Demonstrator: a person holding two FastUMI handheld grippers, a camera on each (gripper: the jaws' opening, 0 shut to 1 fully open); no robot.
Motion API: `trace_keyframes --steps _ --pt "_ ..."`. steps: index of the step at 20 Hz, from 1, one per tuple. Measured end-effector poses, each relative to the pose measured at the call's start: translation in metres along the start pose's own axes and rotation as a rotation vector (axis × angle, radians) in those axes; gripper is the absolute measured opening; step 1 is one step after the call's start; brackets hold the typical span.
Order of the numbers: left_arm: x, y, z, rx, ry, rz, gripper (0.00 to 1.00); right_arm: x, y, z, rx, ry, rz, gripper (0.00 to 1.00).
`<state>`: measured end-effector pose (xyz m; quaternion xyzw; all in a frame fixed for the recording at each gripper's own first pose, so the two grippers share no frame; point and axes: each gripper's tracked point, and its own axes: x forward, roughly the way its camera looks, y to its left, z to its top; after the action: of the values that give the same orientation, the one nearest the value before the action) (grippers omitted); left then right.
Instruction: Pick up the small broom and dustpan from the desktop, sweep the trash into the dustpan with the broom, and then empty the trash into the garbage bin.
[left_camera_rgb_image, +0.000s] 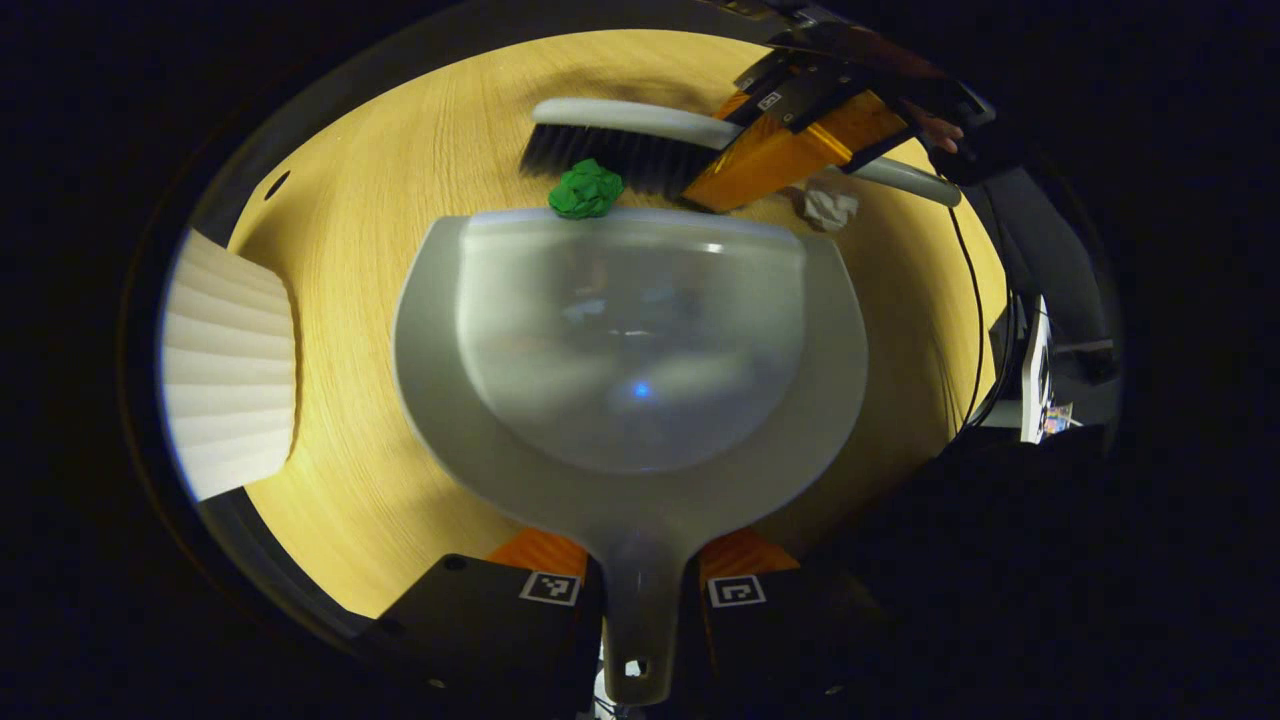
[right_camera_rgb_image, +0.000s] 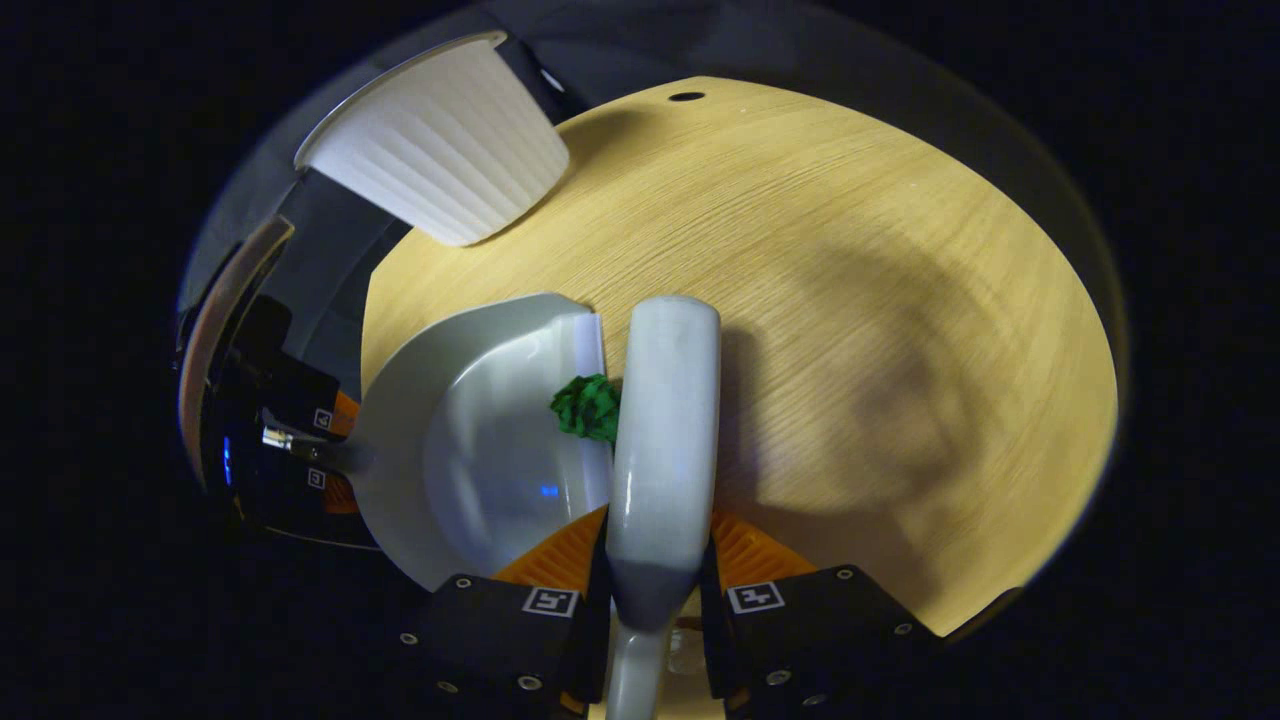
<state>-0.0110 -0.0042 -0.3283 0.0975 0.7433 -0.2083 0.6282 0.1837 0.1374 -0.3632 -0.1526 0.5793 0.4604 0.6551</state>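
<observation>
Green wad (left_camera_rgb_image: 585, 189) sits at the dustpan (left_camera_rgb_image: 630, 340) lip, touching the bristles. Left gripper (left_camera_rgb_image: 640, 590) pinches the pan handle, right gripper (right_camera_rgb_image: 655, 590) pinches the broom (right_camera_rgb_image: 665, 420). Sweeping step; next, probably a short stroke inward.

Dustpan (left_camera_rgb_image: 630, 400) flat on the bench (left_camera_rgb_image: 350, 260), paper ball (left_camera_rgb_image: 585, 190) at its front lip, broom (left_camera_rgb_image: 625, 140) just behind the ball, crumpled scrap (left_camera_rgb_image: 830, 208) beside the broom, bin (left_camera_rgb_image: 225, 365) off the bench's left edge.
</observation>
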Motion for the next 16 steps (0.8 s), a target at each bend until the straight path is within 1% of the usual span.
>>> trace_keyframes --steps 2,3,4,5,8,10,12,14,16 --pt "0.001 0.002 0.001 0.018 -0.003 -0.007 0.32 -0.016 -0.013 -0.004 0.060 -0.028 -0.040 0.39" --pt "0.000 0.005 0.001 0.033 0.000 -0.013 0.32 -0.023 -0.021 -0.012 0.084 -0.035 -0.071 0.39" --pt "0.000 0.010 0.002 0.042 -0.001 -0.013 0.32 -0.029 -0.032 -0.024 0.101 -0.034 -0.115 0.39" --pt "-0.002 0.011 0.002 0.058 0.002 -0.013 0.32 -0.036 -0.040 -0.037 0.124 -0.033 -0.140 0.40" --pt "0.000 0.019 0.001 0.139 0.011 0.019 0.32 -0.057 -0.044 -0.091 0.225 -0.002 -0.169 0.40" --pt "0.006 0.023 -0.001 0.191 0.022 0.034 0.32 -0.066 -0.040 -0.124 0.288 0.014 -0.187 0.39" --pt "0.006 0.012 -0.002 0.205 0.027 0.036 0.32 -0.072 -0.029 -0.147 0.380 0.007 -0.193 0.39" --pt "0.007 0.008 -0.002 0.203 0.026 0.033 0.32 -0.067 -0.017 -0.160 0.471 -0.012 -0.200 0.39" --pt "0.009 0.010 0.002 0.183 0.022 0.031 0.32 -0.061 -0.015 -0.159 0.571 -0.057 -0.229 0.39"
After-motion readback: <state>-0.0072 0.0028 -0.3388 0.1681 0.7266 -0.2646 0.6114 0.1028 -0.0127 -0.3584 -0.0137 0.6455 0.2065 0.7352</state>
